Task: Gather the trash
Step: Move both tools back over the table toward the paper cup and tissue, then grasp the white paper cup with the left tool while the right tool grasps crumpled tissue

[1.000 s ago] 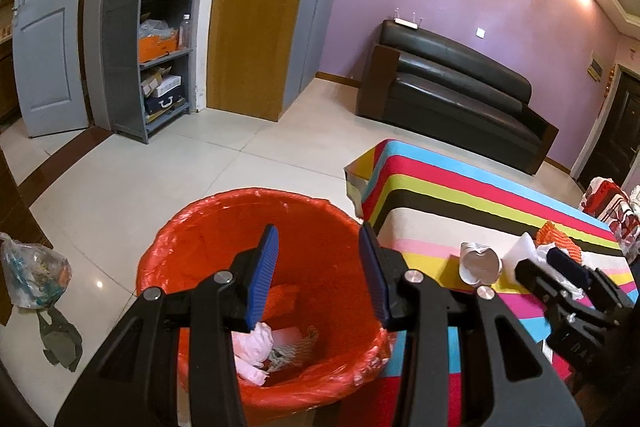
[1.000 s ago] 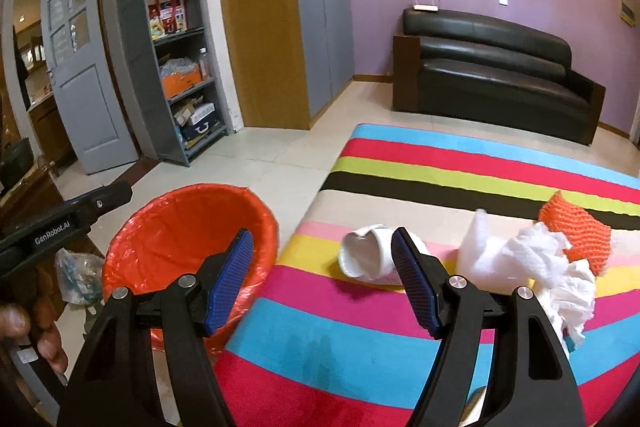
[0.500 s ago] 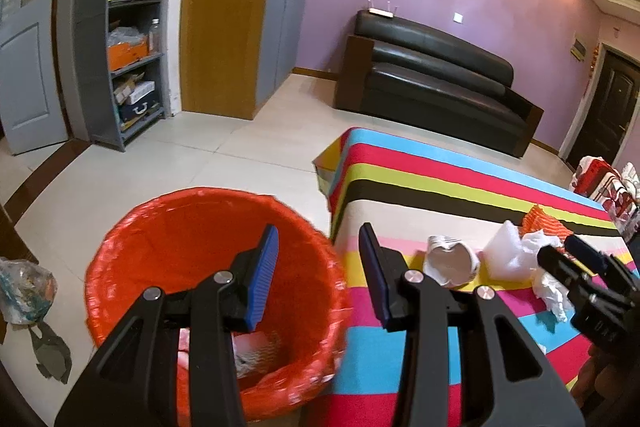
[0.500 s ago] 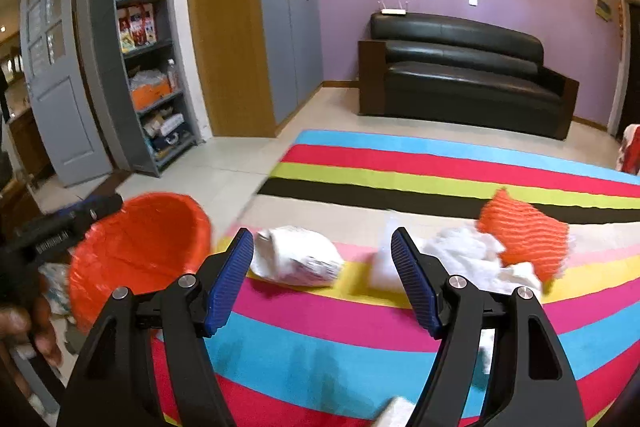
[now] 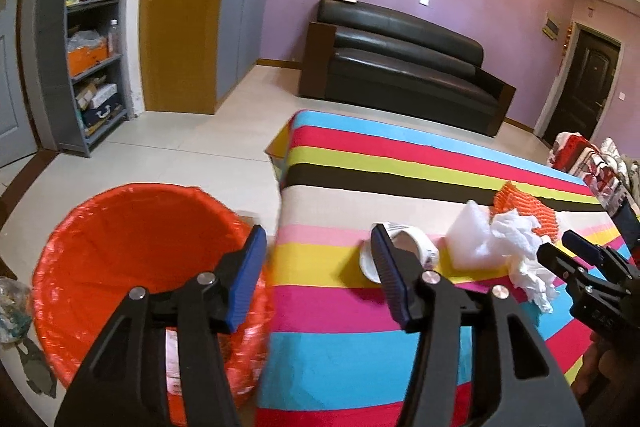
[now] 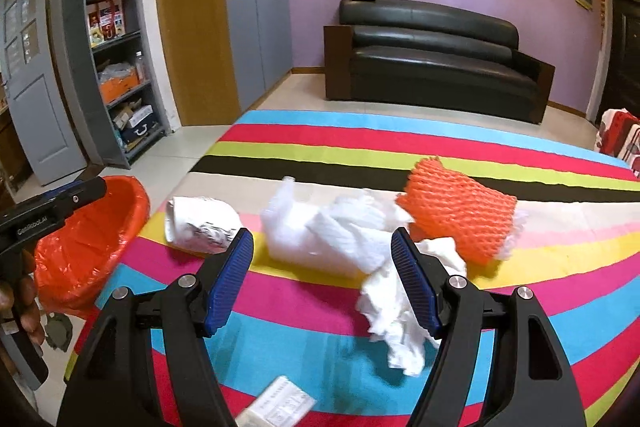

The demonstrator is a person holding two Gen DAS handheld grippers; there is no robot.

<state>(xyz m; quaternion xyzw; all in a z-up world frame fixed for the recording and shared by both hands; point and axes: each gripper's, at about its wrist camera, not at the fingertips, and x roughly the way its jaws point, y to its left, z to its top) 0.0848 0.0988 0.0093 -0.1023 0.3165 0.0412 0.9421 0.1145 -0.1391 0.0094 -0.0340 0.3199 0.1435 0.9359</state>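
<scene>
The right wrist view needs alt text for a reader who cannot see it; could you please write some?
The open right gripper hovers over white crumpled tissue on a striped tablecloth, with an orange foam net, a crushed paper cup and a red-lined bin nearby.

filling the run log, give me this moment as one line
left gripper: open, jaws just widened, empty | right gripper: open, empty, over white foam wrap | bin: beside table | crushed cup: on table
</scene>
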